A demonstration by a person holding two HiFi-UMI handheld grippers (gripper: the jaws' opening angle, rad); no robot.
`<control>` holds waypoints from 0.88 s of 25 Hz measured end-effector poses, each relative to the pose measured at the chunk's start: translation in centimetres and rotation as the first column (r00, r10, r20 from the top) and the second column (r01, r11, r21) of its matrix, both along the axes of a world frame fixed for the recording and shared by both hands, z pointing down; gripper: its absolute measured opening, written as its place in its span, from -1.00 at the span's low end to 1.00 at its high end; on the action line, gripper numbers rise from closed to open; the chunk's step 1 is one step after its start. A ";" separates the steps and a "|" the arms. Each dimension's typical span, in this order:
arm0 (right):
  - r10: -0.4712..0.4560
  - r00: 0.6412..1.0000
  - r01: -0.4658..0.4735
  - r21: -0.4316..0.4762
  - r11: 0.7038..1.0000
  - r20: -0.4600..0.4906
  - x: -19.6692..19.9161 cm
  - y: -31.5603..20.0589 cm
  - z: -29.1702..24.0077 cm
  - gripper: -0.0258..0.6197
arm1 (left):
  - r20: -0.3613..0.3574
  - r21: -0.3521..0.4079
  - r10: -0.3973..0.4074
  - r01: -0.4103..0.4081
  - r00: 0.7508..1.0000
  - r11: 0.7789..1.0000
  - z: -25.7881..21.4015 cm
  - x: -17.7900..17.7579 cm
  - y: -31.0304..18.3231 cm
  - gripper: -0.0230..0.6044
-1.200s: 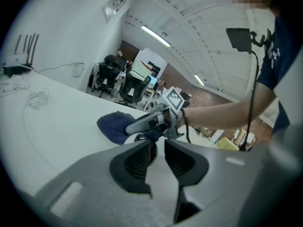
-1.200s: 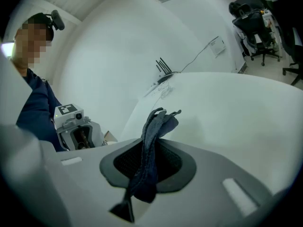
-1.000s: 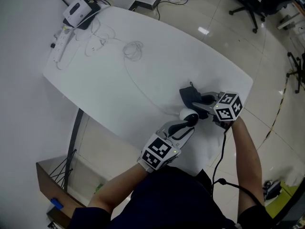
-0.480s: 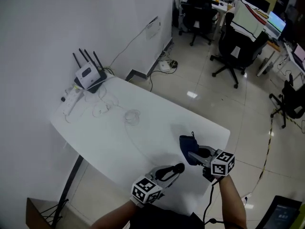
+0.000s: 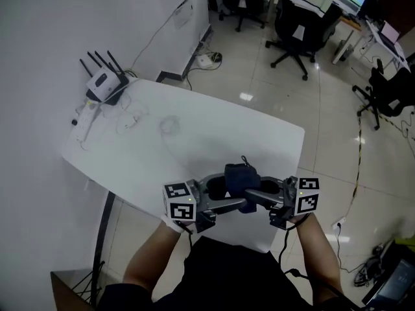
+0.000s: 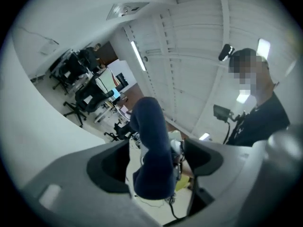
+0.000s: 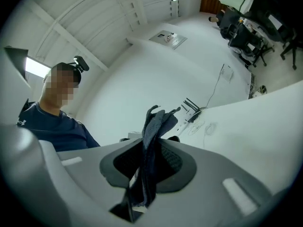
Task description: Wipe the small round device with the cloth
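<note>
The dark blue cloth [image 5: 240, 175] hangs in the air above the front edge of the white table [image 5: 194, 135], between my two grippers, which point at each other. My right gripper [image 5: 257, 197] is shut on the cloth [image 7: 150, 145], whose folds are pinched between its pads and stick up past them. My left gripper [image 5: 228, 196] has its jaws wide and still opening. In the left gripper view the cloth [image 6: 151, 150] hangs in the gap with room on both sides. The small round device is not visible in any view.
A white router [image 5: 104, 83] with black antennas, a power strip [image 5: 83, 125] and a coil of thin cable [image 5: 170, 123] lie at the table's far left. Black office chairs [image 5: 298, 31] stand on the tiled floor beyond. The wall runs along the left.
The left gripper swung round to face the right one and its jaws spread wide. The cloth rose off the table. The white device in the left jaws a second ago has gone from sight.
</note>
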State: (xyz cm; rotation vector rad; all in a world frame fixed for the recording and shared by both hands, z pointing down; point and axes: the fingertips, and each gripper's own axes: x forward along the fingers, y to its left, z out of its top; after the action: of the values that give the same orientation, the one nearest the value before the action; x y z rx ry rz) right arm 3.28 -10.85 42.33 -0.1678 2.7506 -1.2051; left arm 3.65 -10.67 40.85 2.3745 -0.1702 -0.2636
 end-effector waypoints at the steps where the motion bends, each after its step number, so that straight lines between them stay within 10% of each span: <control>1: 0.007 1.000 -0.007 -0.013 1.000 0.006 -0.2 0.1 -0.1 -0.68 | -0.022 -0.004 0.017 -0.017 1.000 1.000 -0.4 0.1 0.2 0.13; 4: 0.046 0.999 -0.044 -0.071 0.997 0.027 -1.2 0.1 0.5 -0.68 | -0.079 -0.018 0.029 -0.031 0.996 0.999 -0.4 -0.8 0.6 -0.29; 22: 0.164 0.974 -0.121 -0.250 0.961 0.158 -3.1 0.6 2.6 -0.52 | -0.082 -0.196 -0.100 0.082 0.992 0.977 2.9 -5.2 0.3 -0.57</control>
State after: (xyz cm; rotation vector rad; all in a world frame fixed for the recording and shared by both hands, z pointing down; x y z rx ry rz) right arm 0.15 -10.25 44.91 -0.2656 2.3929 -1.4323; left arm -1.52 -10.42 43.72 2.1607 -0.2505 -0.3818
